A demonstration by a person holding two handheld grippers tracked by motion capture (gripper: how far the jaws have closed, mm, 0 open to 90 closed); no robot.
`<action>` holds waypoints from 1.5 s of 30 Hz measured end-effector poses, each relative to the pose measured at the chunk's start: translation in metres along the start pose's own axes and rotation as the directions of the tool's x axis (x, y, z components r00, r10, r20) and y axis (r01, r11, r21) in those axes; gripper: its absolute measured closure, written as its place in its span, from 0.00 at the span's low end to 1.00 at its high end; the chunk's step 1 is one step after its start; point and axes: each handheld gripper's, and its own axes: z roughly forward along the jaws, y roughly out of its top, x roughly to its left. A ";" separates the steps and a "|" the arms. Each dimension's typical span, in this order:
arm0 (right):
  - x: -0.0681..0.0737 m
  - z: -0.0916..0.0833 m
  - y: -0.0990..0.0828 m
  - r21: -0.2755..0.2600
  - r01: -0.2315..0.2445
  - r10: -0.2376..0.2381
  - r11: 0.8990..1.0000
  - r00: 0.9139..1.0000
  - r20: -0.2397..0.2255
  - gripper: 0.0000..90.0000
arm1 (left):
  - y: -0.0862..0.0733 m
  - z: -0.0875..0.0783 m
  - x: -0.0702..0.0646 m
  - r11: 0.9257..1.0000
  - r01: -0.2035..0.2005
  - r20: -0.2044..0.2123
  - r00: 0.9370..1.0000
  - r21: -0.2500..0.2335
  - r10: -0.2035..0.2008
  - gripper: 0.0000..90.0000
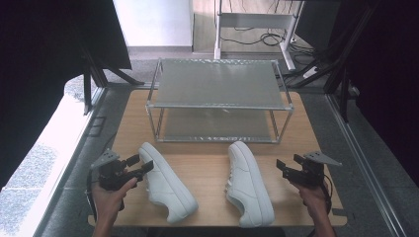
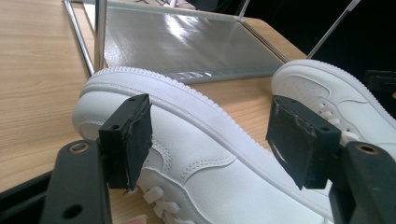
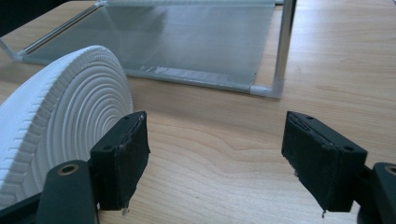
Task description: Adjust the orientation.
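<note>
Two white sneakers lie on the wooden table (image 1: 207, 165), both tipped on their sides. The left shoe (image 1: 167, 183) has its laces turned toward my left gripper (image 1: 141, 164), which is open right beside the shoe's far end. In the left gripper view that shoe (image 2: 201, 140) sits between the spread pads (image 2: 133, 140), and they do not press on it. The right shoe (image 1: 249, 185) shows its ribbed sole (image 3: 70, 116) to my right gripper (image 1: 289, 163). The right gripper (image 3: 219, 156) is open over bare wood, just right of that shoe.
A two-tier metal shoe rack (image 1: 220, 106) with mesh shelves stands at the back of the table, its lower shelf (image 2: 187, 42) close behind the shoes. The second shoe (image 2: 336, 98) lies beyond the left gripper's right jaw. Bare wood lies between the shoes.
</note>
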 end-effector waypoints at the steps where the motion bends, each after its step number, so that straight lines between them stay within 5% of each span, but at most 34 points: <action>1: 0.000 0.000 0.000 0.000 0.000 0.000 1.000 1.000 0.000 0.26 | 0.000 0.000 0.000 1.000 0.000 0.000 1.000 0.000 0.000 0.36; 10: 0.001 0.002 -0.003 -0.002 0.002 -0.002 1.000 0.999 0.041 0.32 | -0.002 0.001 -0.001 0.999 0.021 0.027 0.999 -0.024 -0.020 0.45; 14: 0.004 0.005 -0.004 0.007 0.009 -0.009 1.000 0.999 0.047 0.32 | -0.004 0.000 0.000 0.999 0.022 0.018 1.000 -0.033 -0.021 0.55; 21: 0.009 0.009 -0.004 0.002 0.042 -0.042 0.999 0.997 0.061 0.34 | -0.008 0.000 0.001 0.998 0.049 0.088 0.995 -0.029 -0.047 0.77; 24: 0.007 0.011 -0.003 0.005 0.028 -0.028 1.000 0.997 0.071 0.35 | -0.005 -0.005 0.000 0.997 0.074 0.136 0.988 0.001 -0.074 0.90; 32: 0.002 0.007 -0.004 -0.011 0.003 -0.002 1.000 0.997 0.072 0.36 | -0.005 -0.009 0.006 0.998 0.066 0.081 0.995 0.008 -0.066 0.98; 33: 0.000 0.007 -0.004 -0.012 -0.002 0.003 1.000 0.997 0.073 0.36 | -0.006 -0.013 0.011 0.999 0.030 0.068 0.997 0.024 -0.031 0.99; 35: -0.002 0.006 -0.004 -0.013 -0.009 0.010 1.000 0.997 0.075 0.37 | -0.005 -0.016 0.014 0.999 0.021 0.050 0.998 0.033 -0.023 1.00; 42: -0.002 0.008 -0.004 0.002 -0.001 0.001 1.000 0.996 0.087 0.37 | -0.020 -0.014 0.044 0.989 0.078 -0.069 0.995 0.128 -0.070 1.00; 45: -0.002 0.010 -0.005 0.010 0.003 -0.004 1.000 0.995 0.096 0.37 | -0.022 -0.009 0.045 0.986 0.081 -0.068 0.995 0.148 -0.071 1.00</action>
